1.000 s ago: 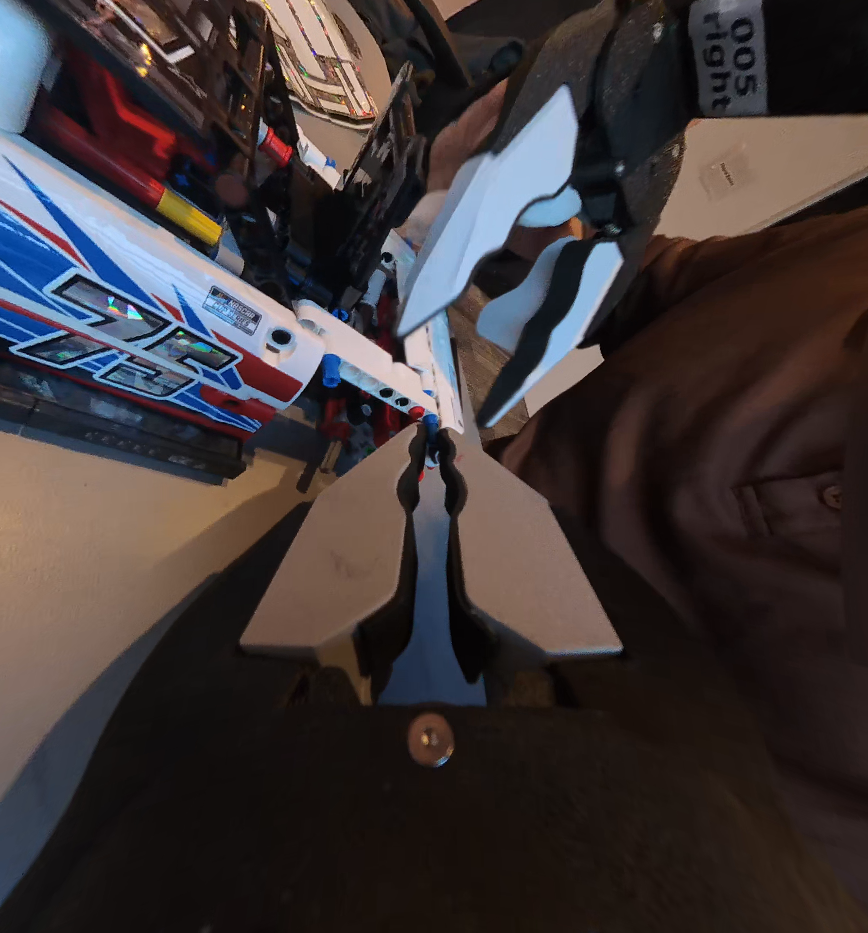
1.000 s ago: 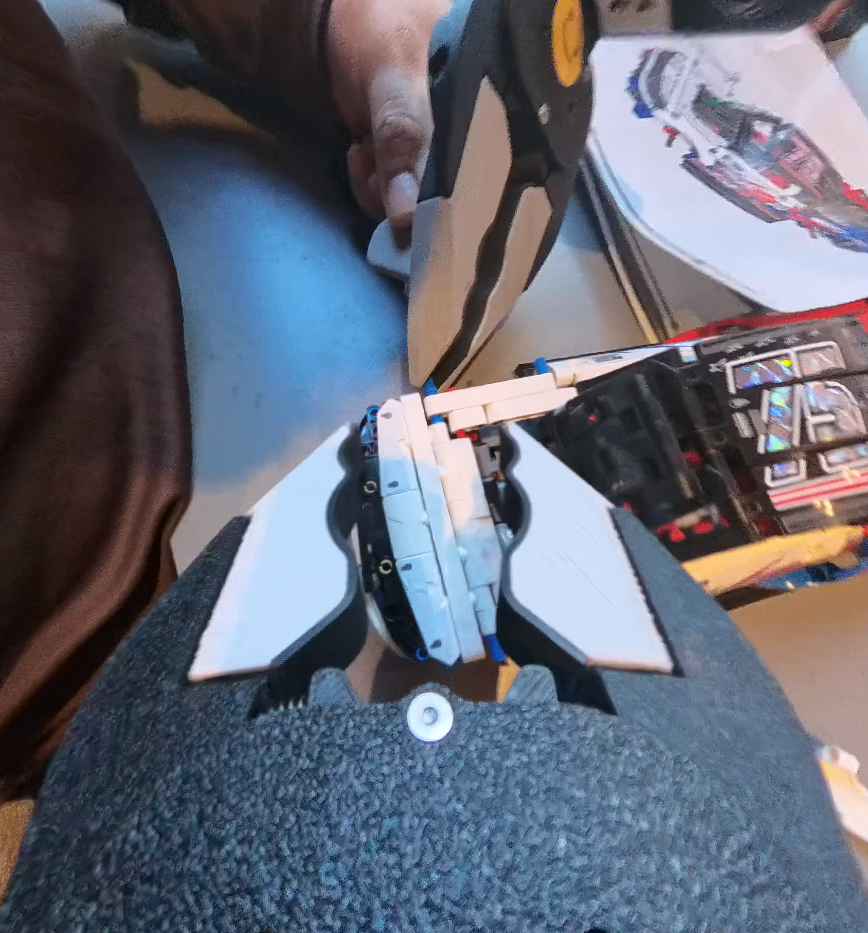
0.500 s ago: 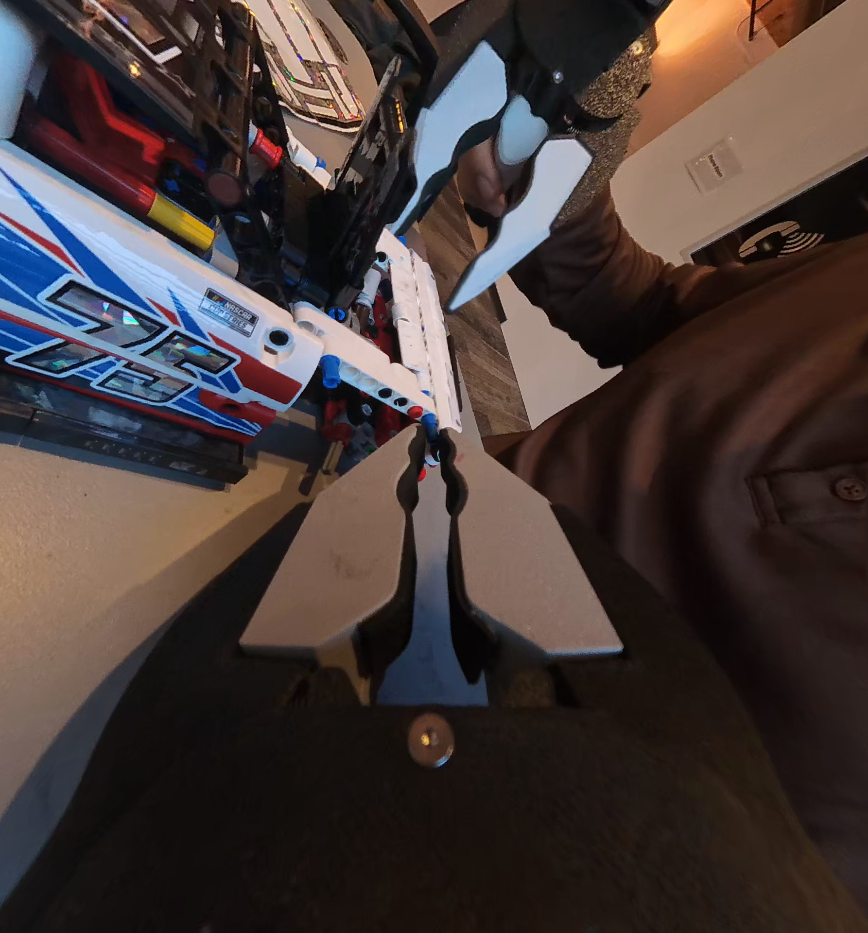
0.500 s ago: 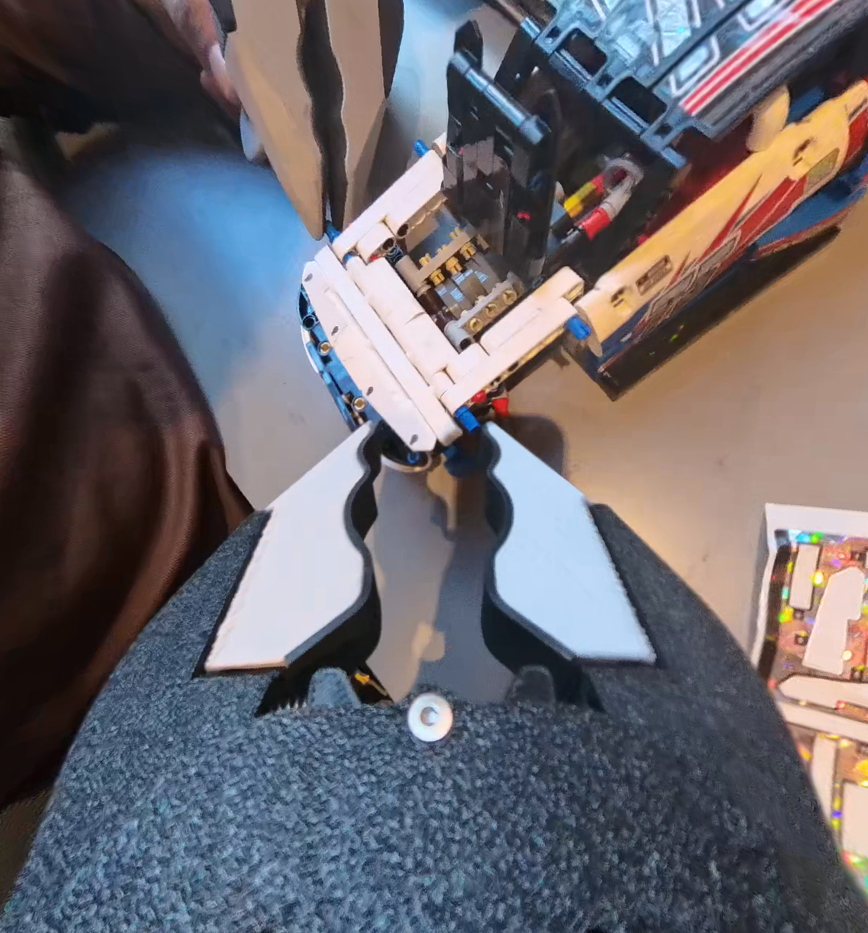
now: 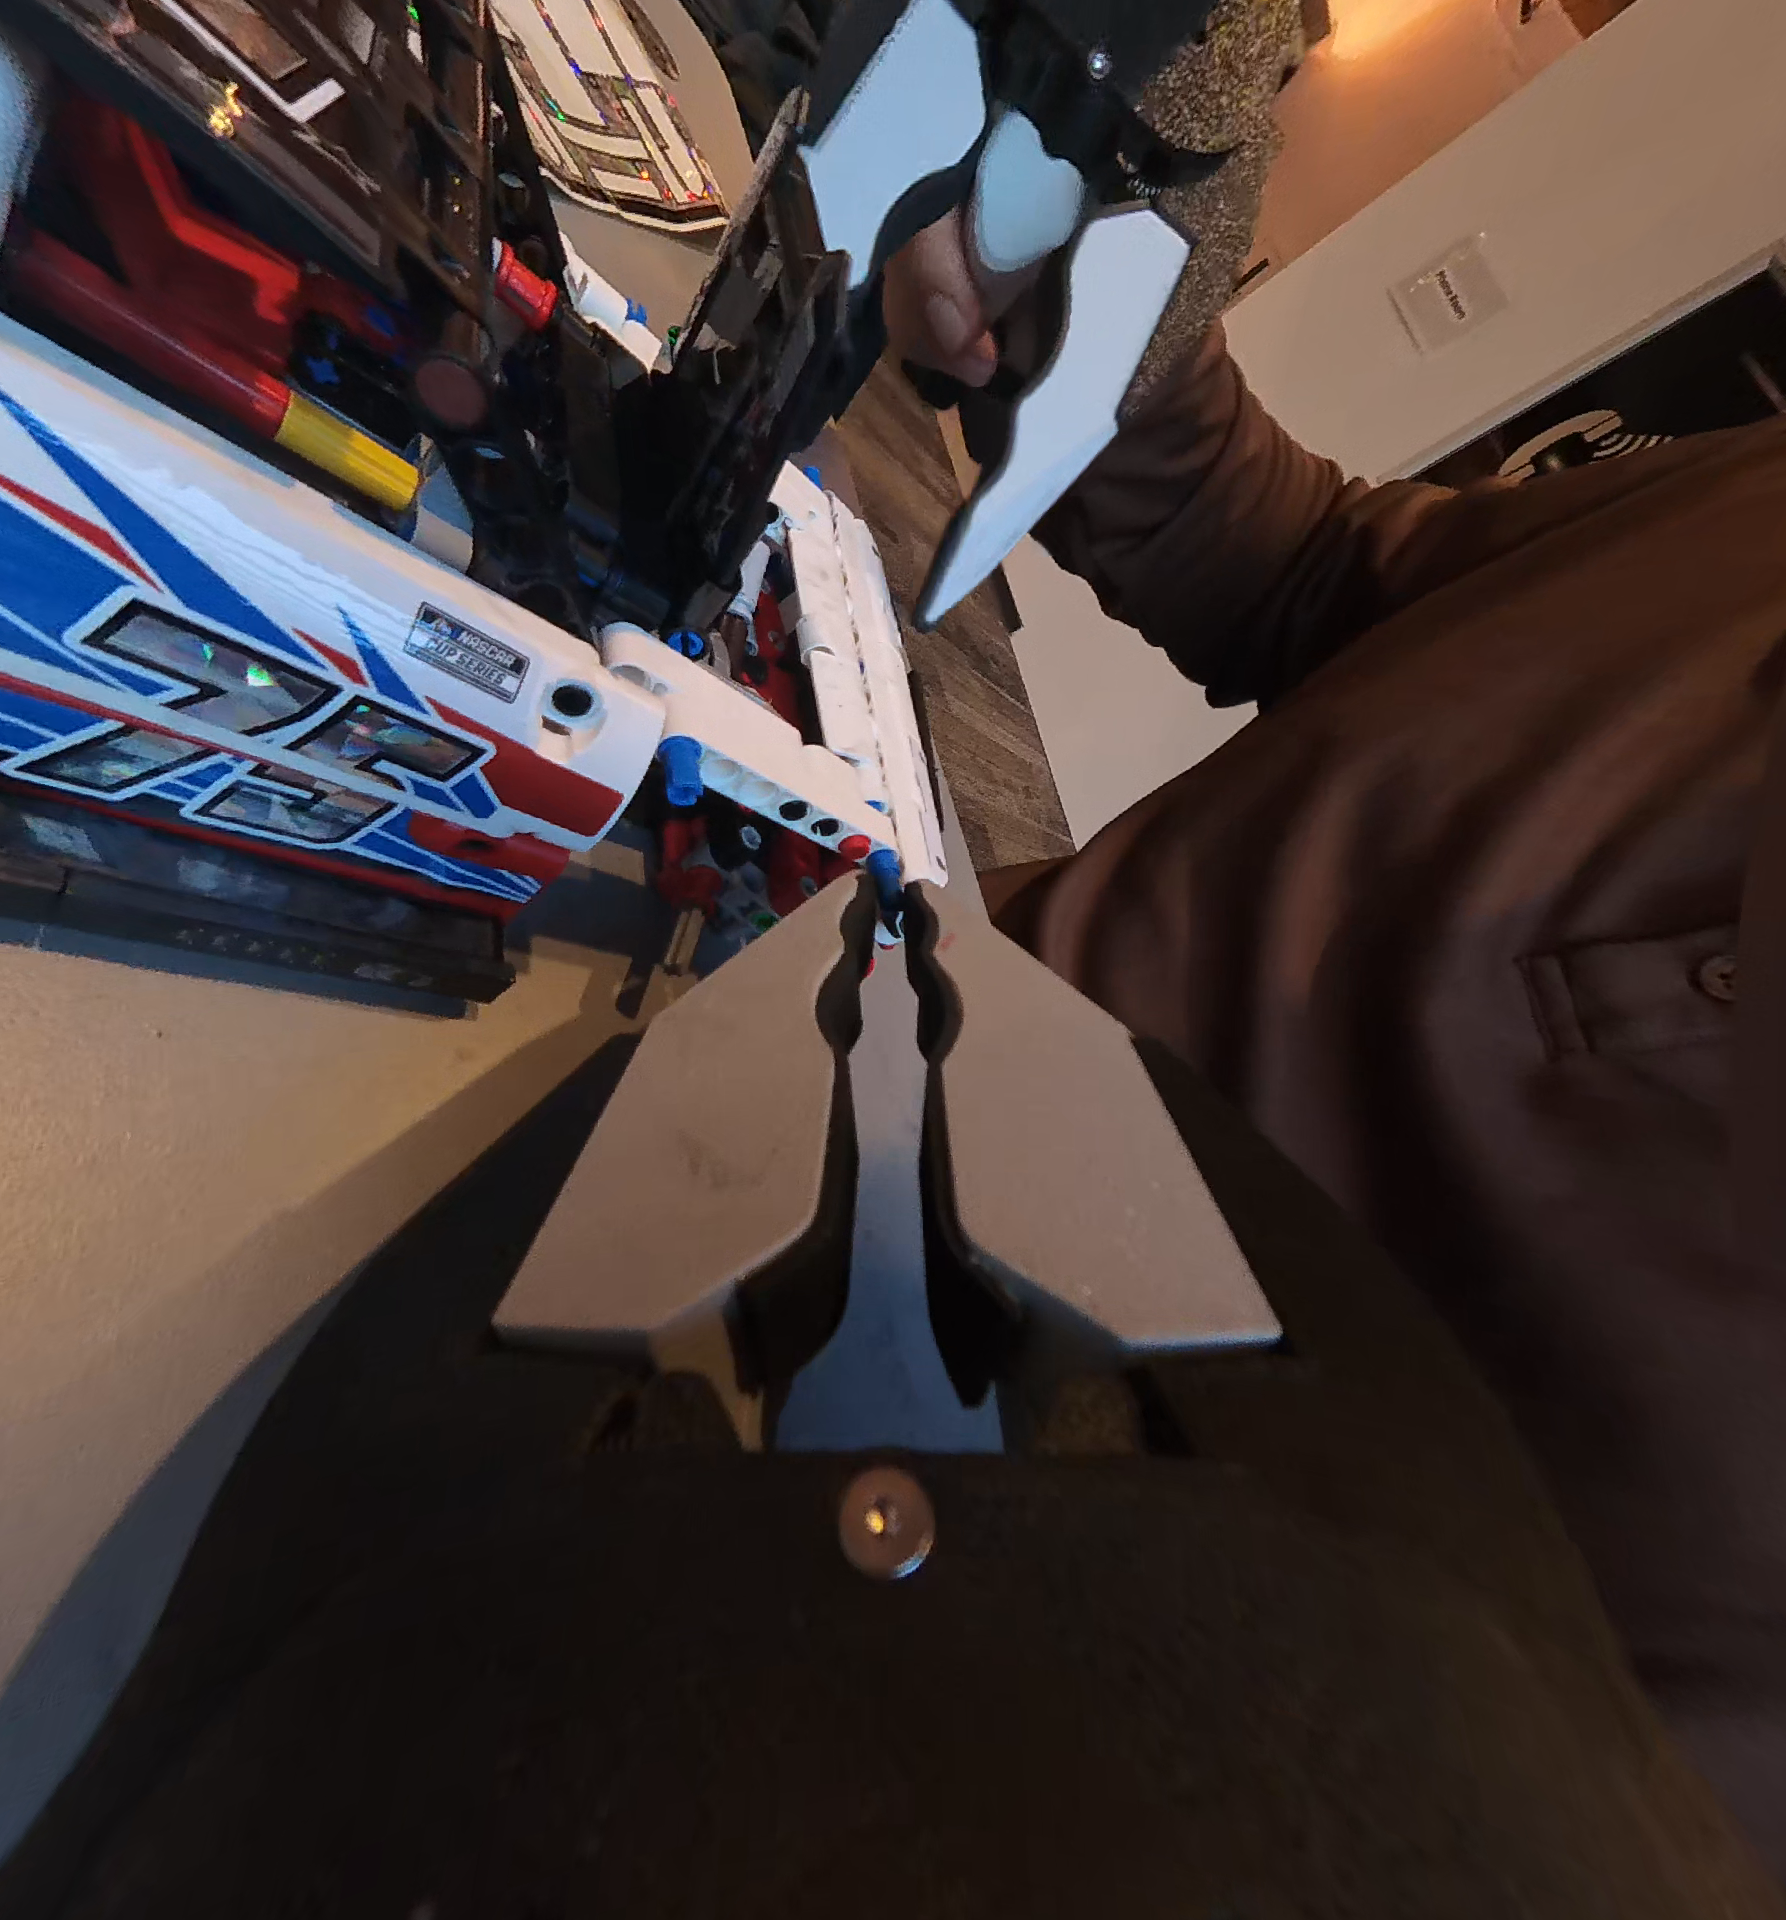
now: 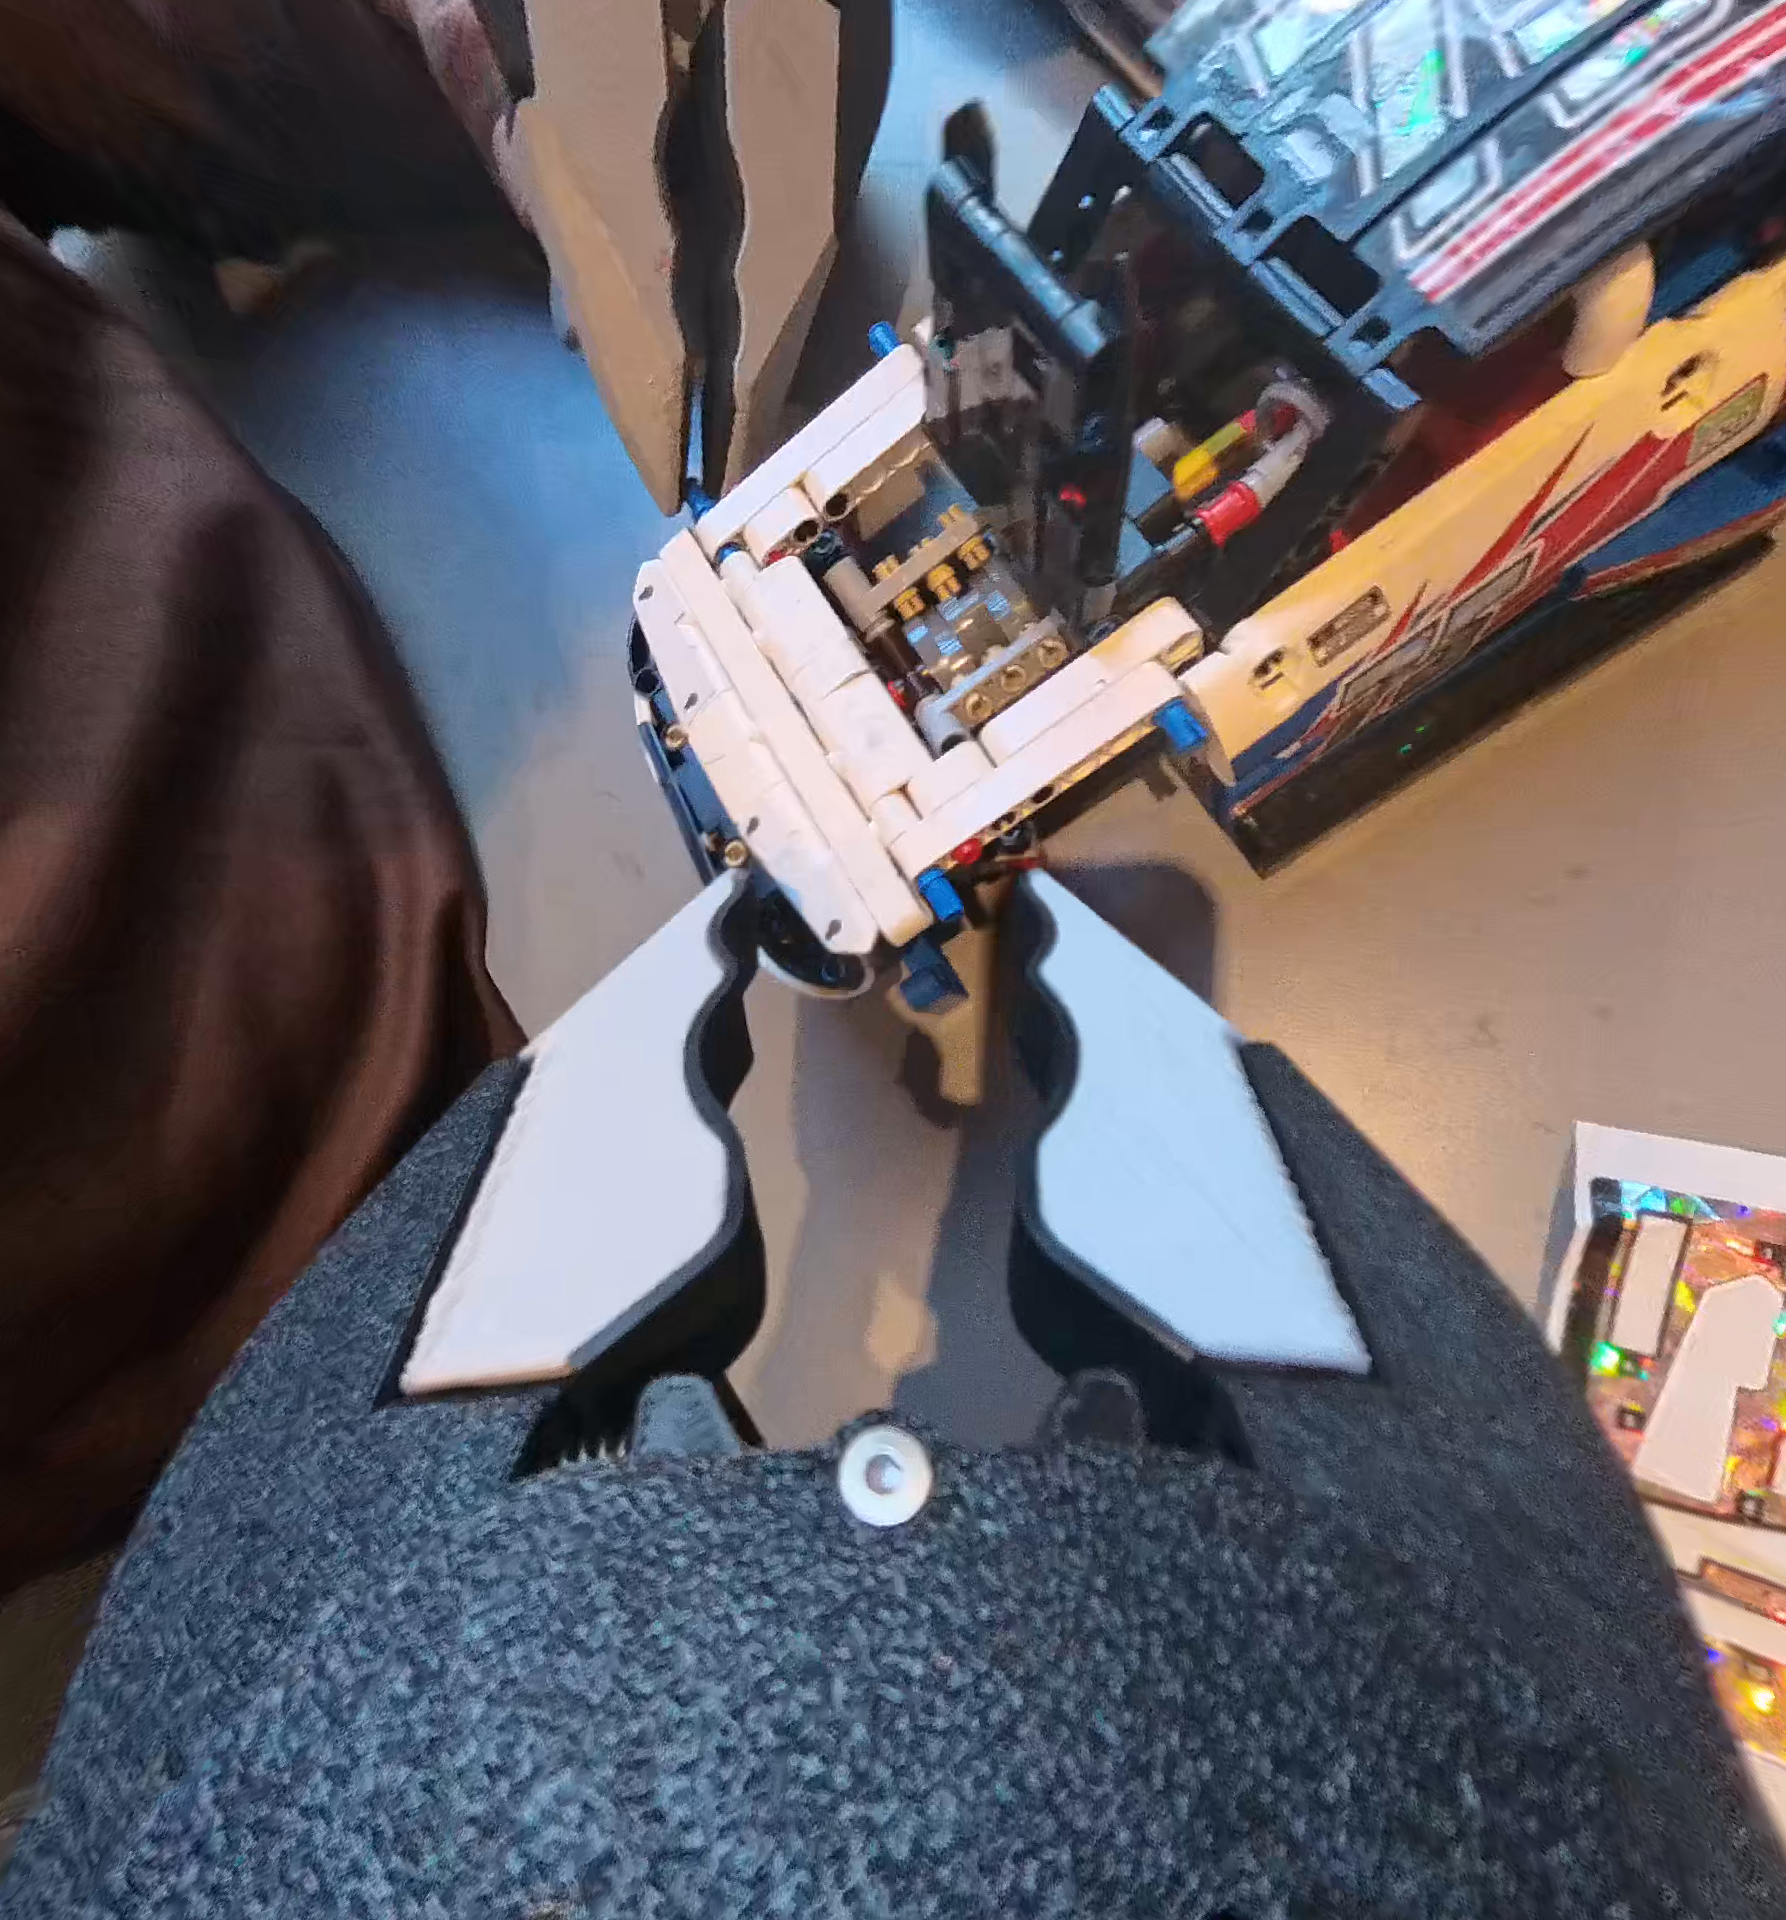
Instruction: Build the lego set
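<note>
The lego race car [image 6: 1388,582] is seated on the tan table [image 6: 1491,935], its white front frame [image 6: 816,727] overhanging the near edge. The left gripper [image 5: 891,914] is clenched on a blue pin at the frame's corner. The right gripper [image 6: 878,914] is released, empty, just beside the frame. The model is judged rigid yet separable under load; beams are to be gripped, stickered panels avoided.

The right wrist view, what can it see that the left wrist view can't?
Only the right wrist view shows the shiny sticker sheet on the table and the open right gripper up close. Only the left wrist view shows a wall sign and a shirt button. Both show the lego car and the left gripper pinching its white front frame.
</note>
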A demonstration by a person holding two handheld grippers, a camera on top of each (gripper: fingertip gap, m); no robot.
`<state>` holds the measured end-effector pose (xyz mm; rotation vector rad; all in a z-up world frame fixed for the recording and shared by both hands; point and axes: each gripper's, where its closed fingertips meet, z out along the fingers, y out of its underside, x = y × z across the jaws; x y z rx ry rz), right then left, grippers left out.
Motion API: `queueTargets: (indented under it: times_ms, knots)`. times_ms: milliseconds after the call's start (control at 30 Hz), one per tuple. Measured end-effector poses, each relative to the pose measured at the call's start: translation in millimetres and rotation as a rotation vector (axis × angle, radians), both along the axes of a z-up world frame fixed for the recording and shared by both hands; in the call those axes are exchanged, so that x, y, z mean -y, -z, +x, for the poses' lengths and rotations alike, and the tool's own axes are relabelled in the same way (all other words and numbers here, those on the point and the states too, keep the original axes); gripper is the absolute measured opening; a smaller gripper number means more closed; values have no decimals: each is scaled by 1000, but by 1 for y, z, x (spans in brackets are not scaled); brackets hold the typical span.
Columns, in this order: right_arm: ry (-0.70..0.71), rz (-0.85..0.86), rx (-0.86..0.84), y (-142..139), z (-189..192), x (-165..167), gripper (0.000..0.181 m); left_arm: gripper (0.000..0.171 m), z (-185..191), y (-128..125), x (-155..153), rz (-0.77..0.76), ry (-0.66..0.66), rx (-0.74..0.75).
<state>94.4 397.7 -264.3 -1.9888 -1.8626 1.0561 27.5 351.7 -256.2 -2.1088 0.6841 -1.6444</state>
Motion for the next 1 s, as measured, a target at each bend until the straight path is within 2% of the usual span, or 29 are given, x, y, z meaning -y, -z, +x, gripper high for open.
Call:
queueTargets:
  times_ms: [200,600,1000]
  knots:
    - [-82,14,27,9,-1,11,46,2,3,1,0,2,10,-9]
    - [13,-148,-98,5,-6,9,38,2,0,-3,-1,-5,6,27]
    - [-20,-152,-107,7,-8,11,37,2,6,2,-1,-2,38,-3]
